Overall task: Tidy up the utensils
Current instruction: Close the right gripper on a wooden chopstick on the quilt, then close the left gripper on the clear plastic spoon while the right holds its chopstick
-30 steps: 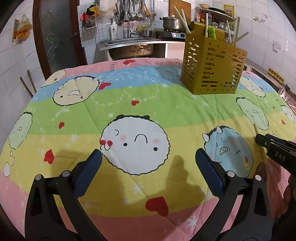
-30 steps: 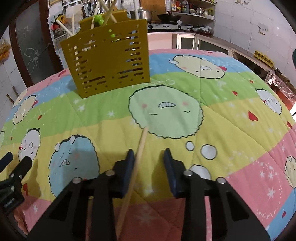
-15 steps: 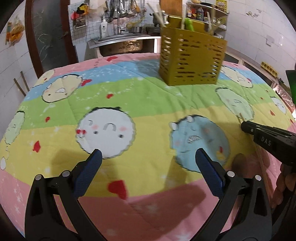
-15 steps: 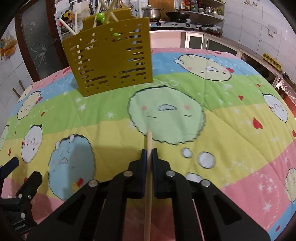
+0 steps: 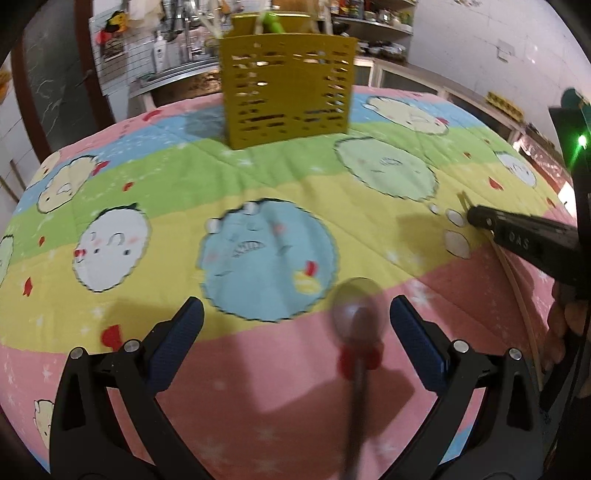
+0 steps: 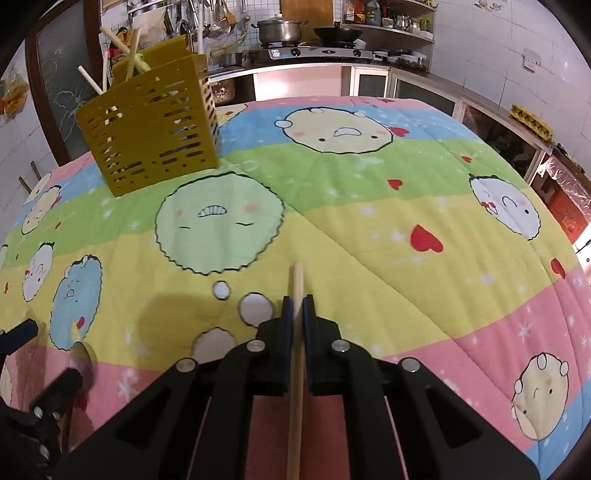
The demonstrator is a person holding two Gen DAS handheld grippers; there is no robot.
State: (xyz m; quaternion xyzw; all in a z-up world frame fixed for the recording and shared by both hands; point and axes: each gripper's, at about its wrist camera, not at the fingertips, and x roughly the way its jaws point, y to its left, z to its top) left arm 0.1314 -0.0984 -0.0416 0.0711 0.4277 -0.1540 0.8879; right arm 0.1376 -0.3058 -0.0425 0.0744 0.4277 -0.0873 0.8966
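Right tongs (image 6: 298,306) clenched on wooden chopstick (image 6: 297,332), left tongs (image 5: 295,325) spread wide, empty

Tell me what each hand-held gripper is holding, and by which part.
Right hand-held gripper: shut on a wooden chopstick, gripped just behind its front tip. Left hand-held gripper: open, holding nothing; a spoon lies between its fingers.

Cartoon quilt (image 6: 369,229), steel pot (image 6: 279,31)
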